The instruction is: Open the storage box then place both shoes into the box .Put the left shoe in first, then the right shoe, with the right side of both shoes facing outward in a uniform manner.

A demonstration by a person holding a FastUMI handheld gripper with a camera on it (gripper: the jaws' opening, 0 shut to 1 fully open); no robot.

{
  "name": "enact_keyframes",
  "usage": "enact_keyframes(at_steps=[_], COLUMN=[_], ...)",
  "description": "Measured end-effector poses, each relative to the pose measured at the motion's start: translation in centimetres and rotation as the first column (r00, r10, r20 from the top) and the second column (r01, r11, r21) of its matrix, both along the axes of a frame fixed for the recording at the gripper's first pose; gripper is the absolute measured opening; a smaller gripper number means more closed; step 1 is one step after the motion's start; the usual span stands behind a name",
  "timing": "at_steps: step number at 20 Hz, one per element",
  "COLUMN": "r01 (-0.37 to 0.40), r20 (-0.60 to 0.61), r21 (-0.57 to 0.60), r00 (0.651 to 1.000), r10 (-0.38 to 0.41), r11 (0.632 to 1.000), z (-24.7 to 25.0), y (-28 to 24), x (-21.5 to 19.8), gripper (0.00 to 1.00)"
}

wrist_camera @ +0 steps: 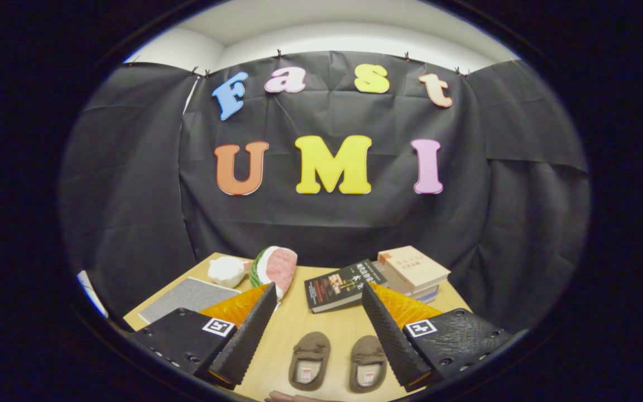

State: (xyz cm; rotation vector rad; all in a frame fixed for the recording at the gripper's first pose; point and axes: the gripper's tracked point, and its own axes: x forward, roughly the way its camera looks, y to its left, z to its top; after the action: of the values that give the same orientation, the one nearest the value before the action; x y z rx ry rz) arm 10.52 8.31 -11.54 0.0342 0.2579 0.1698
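Now | tool [318, 293] fingers spread wide, holding nothing | two shoes [337, 362] side by side on bench [291, 326], between fingers | books [380, 279] beyond

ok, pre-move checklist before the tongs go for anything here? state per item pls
1. Tongs open and holding nothing: ok, fingers spread wide.
2. Both brown shoes on the wooden table: ok, left-hand shoe and right-hand shoe lie side by side between the fingers, toes pointing away.
3. Which one is the left shoe: cannot tell.
4. Storage box located and its lid state: cannot tell.
5. Clutter apart from the shoes: ok, black book, book stack, watermelon-slice toy, white object and grey mat all sit beyond them.
6. Fingertip-like thing at the near table edge: not ok, close to the shoes.
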Motion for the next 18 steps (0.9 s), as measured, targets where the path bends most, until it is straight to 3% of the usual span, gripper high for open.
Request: enact_keyframes(at_steps=[4,8,14,18], r01=[-0.156,-0.255,-0.261,-0.246], r20=[-0.117,-0.274,-0.524,-0.583], r21=[0.028,0.055,0.195,0.231], r00=[0.98,0.926,0.787,0.74], r10=[0.158,0.26,0.326,0.336], r11=[0.987,0.965,0.945,0.941], z=[-3.9,-8.8,-15.4,-17.2], y=[6.8,12.2,16.2,16.9], x=[1.8,3.1,4.0,4.1], gripper=[0.96,0.96,0.96,0.96])
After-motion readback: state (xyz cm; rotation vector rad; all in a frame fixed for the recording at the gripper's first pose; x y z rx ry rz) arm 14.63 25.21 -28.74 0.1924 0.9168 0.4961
